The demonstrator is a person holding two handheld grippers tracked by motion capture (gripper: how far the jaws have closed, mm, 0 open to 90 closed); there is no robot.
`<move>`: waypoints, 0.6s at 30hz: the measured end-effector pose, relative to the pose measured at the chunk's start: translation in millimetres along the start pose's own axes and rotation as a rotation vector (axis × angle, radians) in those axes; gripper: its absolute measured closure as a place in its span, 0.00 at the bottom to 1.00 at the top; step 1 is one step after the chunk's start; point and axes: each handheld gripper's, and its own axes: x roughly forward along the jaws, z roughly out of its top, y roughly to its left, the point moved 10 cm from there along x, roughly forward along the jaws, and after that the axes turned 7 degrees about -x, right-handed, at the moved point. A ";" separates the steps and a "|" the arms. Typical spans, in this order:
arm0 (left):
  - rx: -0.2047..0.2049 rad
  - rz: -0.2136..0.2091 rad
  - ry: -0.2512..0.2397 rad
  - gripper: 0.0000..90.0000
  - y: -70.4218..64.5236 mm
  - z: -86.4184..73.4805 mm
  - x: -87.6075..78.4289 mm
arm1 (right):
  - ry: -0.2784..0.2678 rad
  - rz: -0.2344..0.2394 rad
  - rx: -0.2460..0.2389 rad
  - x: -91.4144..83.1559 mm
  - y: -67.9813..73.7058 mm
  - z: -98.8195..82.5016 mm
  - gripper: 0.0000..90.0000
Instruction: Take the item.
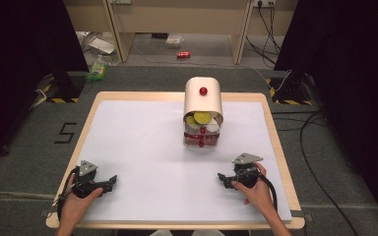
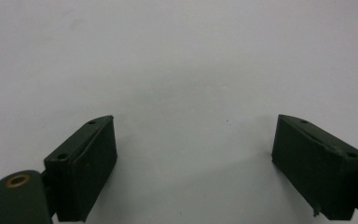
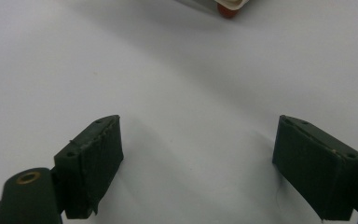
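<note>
Left gripper and right gripper rest on the white desk, jaws spread, empty. A cream bread box stands well beyond them.

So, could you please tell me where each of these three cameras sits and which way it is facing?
High view: fixed above the person's side, looking forward and down on the white table; shows both hands, the left gripper, the right gripper and a cream container.
Left gripper view: rides the left gripper, looking along its open jaws at bare table.
Right gripper view: rides the right gripper, jaws open, facing the container's edge with a red knob.
Shared: the high view and the right gripper view both show the container.
</note>
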 end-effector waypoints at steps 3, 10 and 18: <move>0.000 0.000 0.000 0.15 -0.1 0.0 0.0 | -0.004 0.001 0.008 -1.4 -0.7 -0.6 0.18; 0.000 0.000 0.000 0.15 0.0 0.0 0.0 | -0.038 -0.011 -0.003 -5.9 -1.1 4.9 0.18; 0.000 0.000 0.000 0.15 0.0 0.0 0.0 | -0.100 -0.003 0.009 -14.0 3.8 19.8 0.19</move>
